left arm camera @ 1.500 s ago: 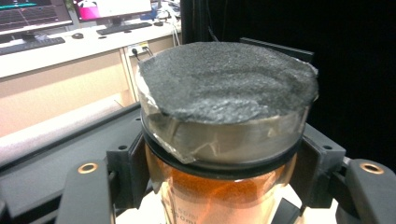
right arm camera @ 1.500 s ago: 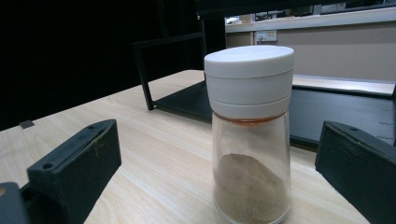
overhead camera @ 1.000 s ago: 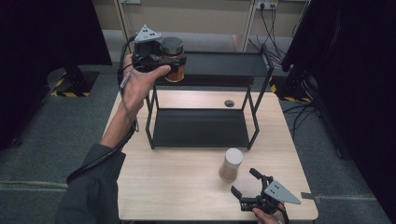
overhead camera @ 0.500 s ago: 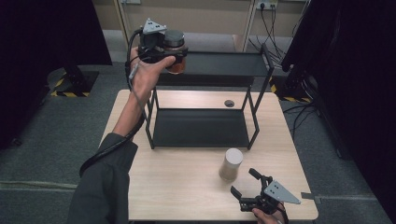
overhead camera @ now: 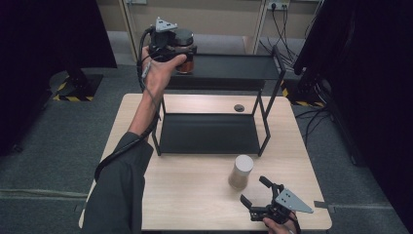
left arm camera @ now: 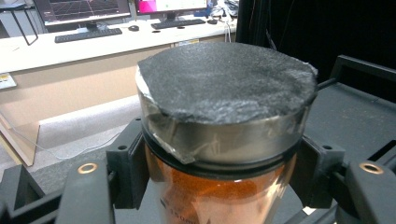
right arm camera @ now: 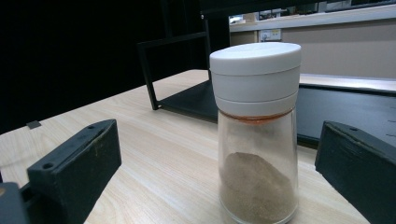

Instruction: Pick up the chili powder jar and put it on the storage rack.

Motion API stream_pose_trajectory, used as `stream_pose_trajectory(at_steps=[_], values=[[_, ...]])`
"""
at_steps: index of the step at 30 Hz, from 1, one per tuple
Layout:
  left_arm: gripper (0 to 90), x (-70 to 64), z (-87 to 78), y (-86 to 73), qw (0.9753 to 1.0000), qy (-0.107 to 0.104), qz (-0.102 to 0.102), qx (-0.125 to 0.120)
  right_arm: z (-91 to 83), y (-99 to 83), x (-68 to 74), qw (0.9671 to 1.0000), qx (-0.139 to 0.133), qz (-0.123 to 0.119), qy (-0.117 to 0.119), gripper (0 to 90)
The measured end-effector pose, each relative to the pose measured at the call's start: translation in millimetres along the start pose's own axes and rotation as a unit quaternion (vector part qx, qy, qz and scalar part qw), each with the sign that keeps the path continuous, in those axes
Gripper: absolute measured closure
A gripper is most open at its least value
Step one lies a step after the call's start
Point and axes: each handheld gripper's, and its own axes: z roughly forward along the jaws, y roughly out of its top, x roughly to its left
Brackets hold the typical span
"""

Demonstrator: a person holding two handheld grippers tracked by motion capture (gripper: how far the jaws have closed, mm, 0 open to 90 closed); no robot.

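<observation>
the left gripper [overhead camera: 182, 48] is clamped on an amber jar [overhead camera: 185, 63] with a dark cap [left arm camera: 224, 79], holding it up at the left end of the rack's top shelf [overhead camera: 234, 66]. in the left gripper view the jaws press the jar just under its cap, one on each side. the step in hand looks like setting the jar on that shelf, so it wants to stay upright, come down flat and well in from the near edge, and be let go only once its base is seated (whether the base touches the shelf yet, i cannot tell). the shelf is bare to the right, with plenty of room; its left corner post and rim are close to the jar, so a slide inward seems safer than one outward.

the right gripper [overhead camera: 260, 197] rests low at the near edge of the table [overhead camera: 195, 204], jaws spread wide, facing a white-capped shaker [right arm camera: 254, 130] of tan powder that stands just ahead between them, untouched. the lower shelf [overhead camera: 209, 134] lies open behind it.
</observation>
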Motion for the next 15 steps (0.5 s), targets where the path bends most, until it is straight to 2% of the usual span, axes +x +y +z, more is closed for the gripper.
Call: stream_pose_trajectory(at_steps=[7, 15], values=[[32.3, 1.6, 6.3, -4.0, 1.0, 0.006, -0.005, 0.006, -0.1, -0.1, -0.3, 1.0, -0.001, 0.0, 0.0, 0.6], [32.2, 5.2, 10.2, -9.5, 0.9999, 0.001, -0.01, 0.003, -0.3, -0.1, -0.6, 1.0, 0.0, 0.0, 0.0, 0.6]])
